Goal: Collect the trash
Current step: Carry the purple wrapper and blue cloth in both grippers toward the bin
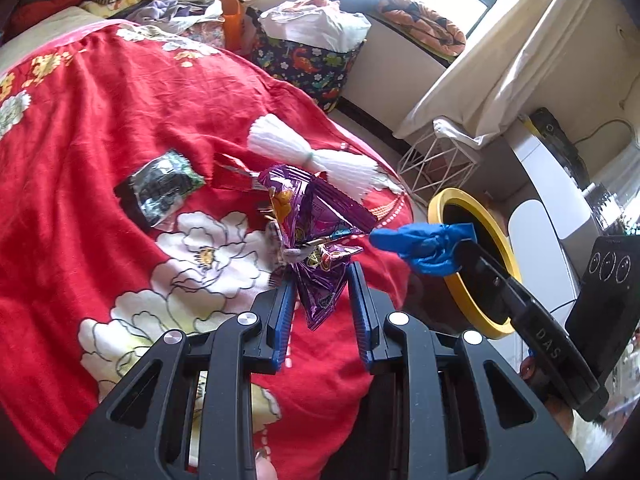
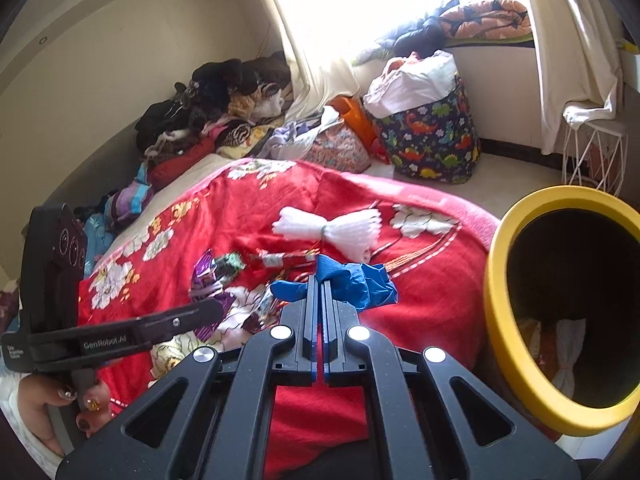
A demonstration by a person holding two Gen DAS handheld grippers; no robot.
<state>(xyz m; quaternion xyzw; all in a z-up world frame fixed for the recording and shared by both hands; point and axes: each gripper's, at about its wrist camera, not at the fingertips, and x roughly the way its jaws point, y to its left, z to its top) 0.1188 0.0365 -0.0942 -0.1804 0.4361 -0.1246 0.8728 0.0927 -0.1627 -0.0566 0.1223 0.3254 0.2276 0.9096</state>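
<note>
Left wrist view shows the left gripper [image 1: 320, 280] pinching a crumpled purple snack wrapper [image 1: 316, 236], its blue pads narrowed onto the foil so the wrapper hangs clear above the red floral blanket [image 1: 120, 120]. The right gripper [image 2: 320, 280] has its jaws pressed together on a bunched blue glove [image 2: 360, 284], which sticks out past the fingertips on both sides. Both pieces of trash appear lifted for carrying to the yellow-rimmed bin [image 2: 496, 320], which stands at the blanket's edge, mouth tilted toward the grippers. The glove is just beside the bin's rim, nearer than the wrapper, so it looks set to go in first. More trash lies on the blanket farther from the bin: a dark silvery wrapper [image 1: 164, 184], a red striped wrapper [image 1: 232, 172] and a white tied bundle [image 1: 316, 156]. Inside the bin something pale hangs, though the dark makes it hard to identify. Open air between blanket edge and rim gives room, but the two grippers sit close together, so the rim's near lip is the thing to clear.
</note>
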